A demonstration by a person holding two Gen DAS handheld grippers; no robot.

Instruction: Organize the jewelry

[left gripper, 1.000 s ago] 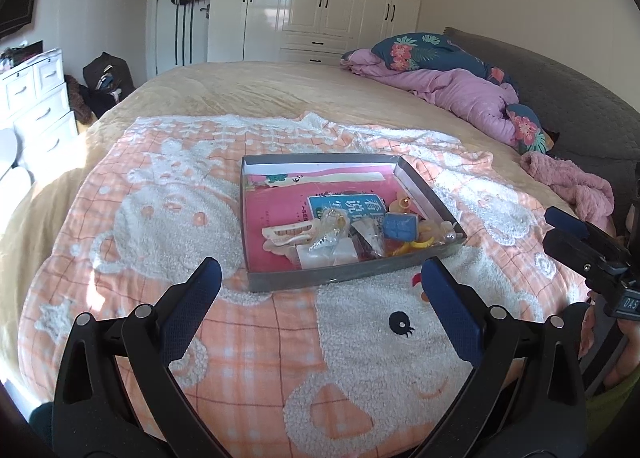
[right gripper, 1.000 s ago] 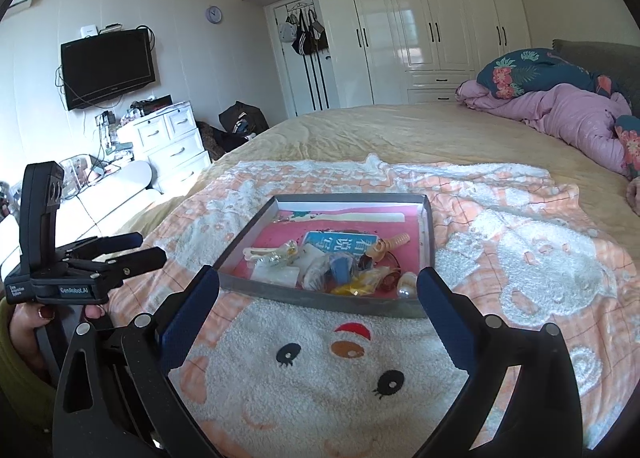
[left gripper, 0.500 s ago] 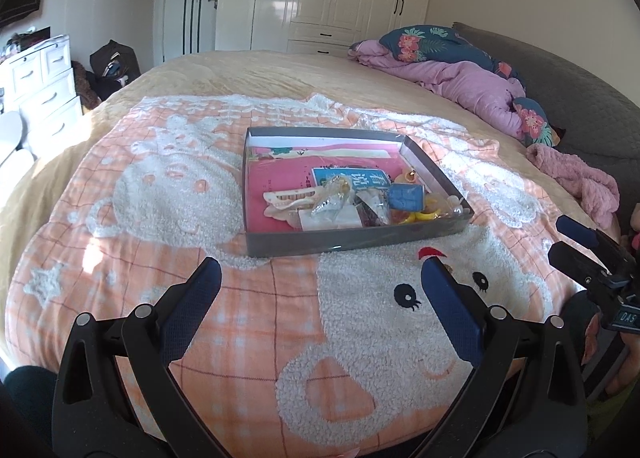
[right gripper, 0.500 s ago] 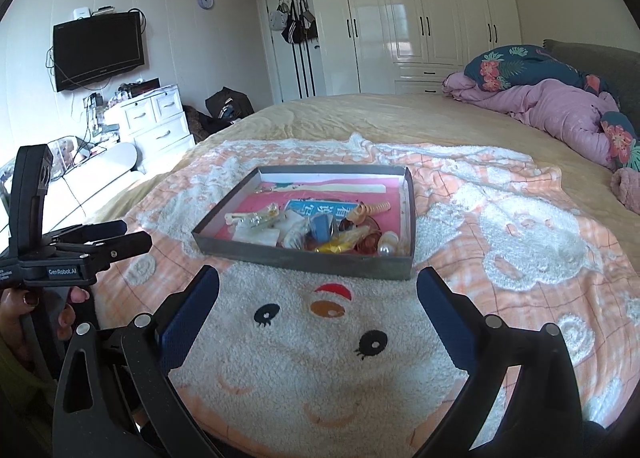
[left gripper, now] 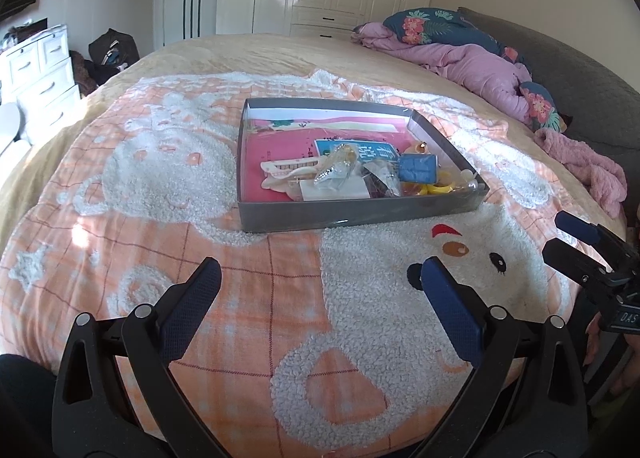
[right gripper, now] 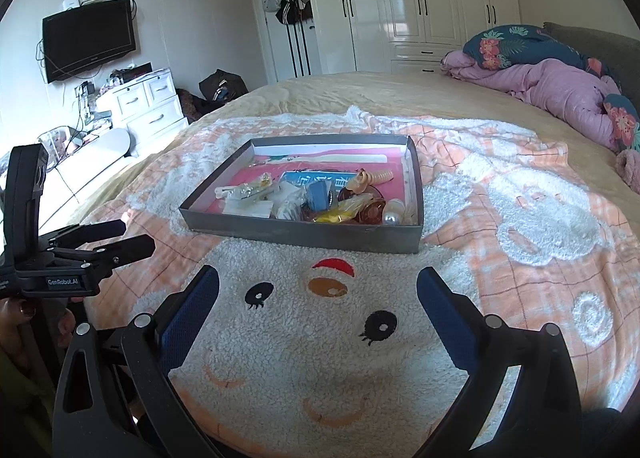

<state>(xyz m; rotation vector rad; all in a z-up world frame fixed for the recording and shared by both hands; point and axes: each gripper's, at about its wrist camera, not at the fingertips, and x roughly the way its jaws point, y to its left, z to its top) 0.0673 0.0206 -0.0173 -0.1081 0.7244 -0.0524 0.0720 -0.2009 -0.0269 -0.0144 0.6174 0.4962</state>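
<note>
A shallow grey tray (left gripper: 360,216) with a pink floor sits on the orange and white blanket (left gripper: 160,186), holding a heap of small jewelry pieces: a white hair clip (left gripper: 288,172), a blue packet (left gripper: 418,168), yellow rings (left gripper: 438,189). In the right wrist view the tray (right gripper: 304,236) shows a pearl (right gripper: 393,214) and a coiled hair tie (right gripper: 378,177). My left gripper (left gripper: 320,278) is open and empty, well short of the tray. My right gripper (right gripper: 318,278) is open and empty, also short of it.
A pink quilt and floral pillows (left gripper: 460,50) lie at the far right of the bed. White drawers (right gripper: 148,106) and a wall TV (right gripper: 88,40) stand to the left. White wardrobes (right gripper: 420,2) line the back wall.
Both grippers have pulled back and lower, away from the tray, so it sits farther off in both views. Both stay open and empty.
</note>
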